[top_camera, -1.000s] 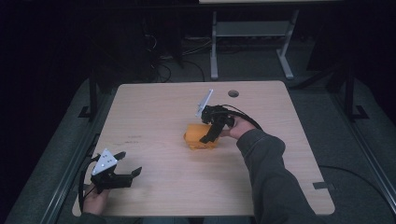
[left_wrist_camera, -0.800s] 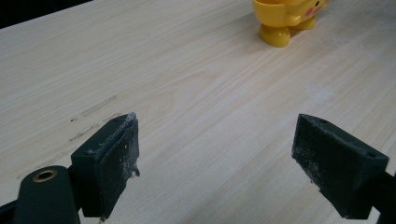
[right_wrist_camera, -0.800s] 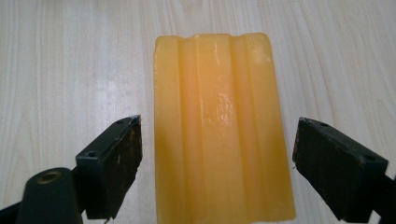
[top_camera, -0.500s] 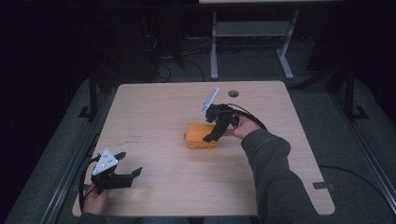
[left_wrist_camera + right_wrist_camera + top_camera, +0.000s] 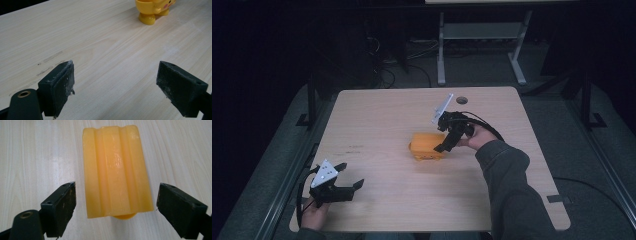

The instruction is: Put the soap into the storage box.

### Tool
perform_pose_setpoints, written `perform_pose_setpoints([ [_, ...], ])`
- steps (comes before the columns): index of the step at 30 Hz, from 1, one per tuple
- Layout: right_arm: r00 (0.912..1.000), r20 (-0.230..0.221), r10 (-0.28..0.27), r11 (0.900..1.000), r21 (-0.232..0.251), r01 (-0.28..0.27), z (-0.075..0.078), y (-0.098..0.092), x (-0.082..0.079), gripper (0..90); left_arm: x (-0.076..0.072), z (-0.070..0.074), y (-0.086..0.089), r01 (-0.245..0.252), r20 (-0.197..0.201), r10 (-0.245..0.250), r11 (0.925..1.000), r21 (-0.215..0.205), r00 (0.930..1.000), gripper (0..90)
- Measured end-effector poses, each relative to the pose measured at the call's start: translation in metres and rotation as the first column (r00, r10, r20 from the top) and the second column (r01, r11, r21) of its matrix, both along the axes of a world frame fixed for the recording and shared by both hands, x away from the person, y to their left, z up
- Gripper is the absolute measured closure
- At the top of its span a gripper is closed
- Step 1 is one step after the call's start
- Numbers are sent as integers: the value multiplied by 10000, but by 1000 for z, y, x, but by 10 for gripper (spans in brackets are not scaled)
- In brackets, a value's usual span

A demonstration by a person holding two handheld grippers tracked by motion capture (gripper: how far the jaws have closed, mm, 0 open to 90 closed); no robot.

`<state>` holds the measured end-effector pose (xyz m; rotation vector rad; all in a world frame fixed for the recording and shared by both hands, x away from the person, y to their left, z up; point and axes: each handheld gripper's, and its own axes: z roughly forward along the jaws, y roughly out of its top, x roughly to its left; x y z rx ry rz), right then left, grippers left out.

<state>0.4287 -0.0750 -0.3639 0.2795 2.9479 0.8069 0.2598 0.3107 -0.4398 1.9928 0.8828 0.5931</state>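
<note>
An orange-yellow plastic toy block (image 5: 428,145) sits near the middle of the wooden table (image 5: 377,120). In the right gripper view its ribbed top (image 5: 116,167) lies between and just ahead of the jaws. My right gripper (image 5: 443,145) is open, tilted down over the block's right end, its jaws apart on either side. My left gripper (image 5: 351,176) rests low at the table's near left corner, open with nothing between its jaws (image 5: 116,87). In the left gripper view the toy's yellow foot and face (image 5: 153,10) show far off.
A round cable hole (image 5: 461,100) sits at the table's far right. A metal stand (image 5: 479,35) and cables lie on the dark floor beyond the table. Faint scuff marks (image 5: 352,148) are on the wood left of the block.
My right gripper has shifted slightly right and down along the block, staying open. The left gripper has not moved.
</note>
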Motion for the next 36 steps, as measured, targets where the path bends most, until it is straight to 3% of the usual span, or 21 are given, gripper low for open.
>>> perform_pose_setpoints([
  [24,9991,-24,-420,9990,127,421,1,-22,-8,154,0,0,-1,-14,-52,14,10000,38,10000,143],
  [36,9975,-126,-700,9972,240,703,-8,-38,-16,154,0,0,-1,29,-57,-29,9999,104,10000,143],
])
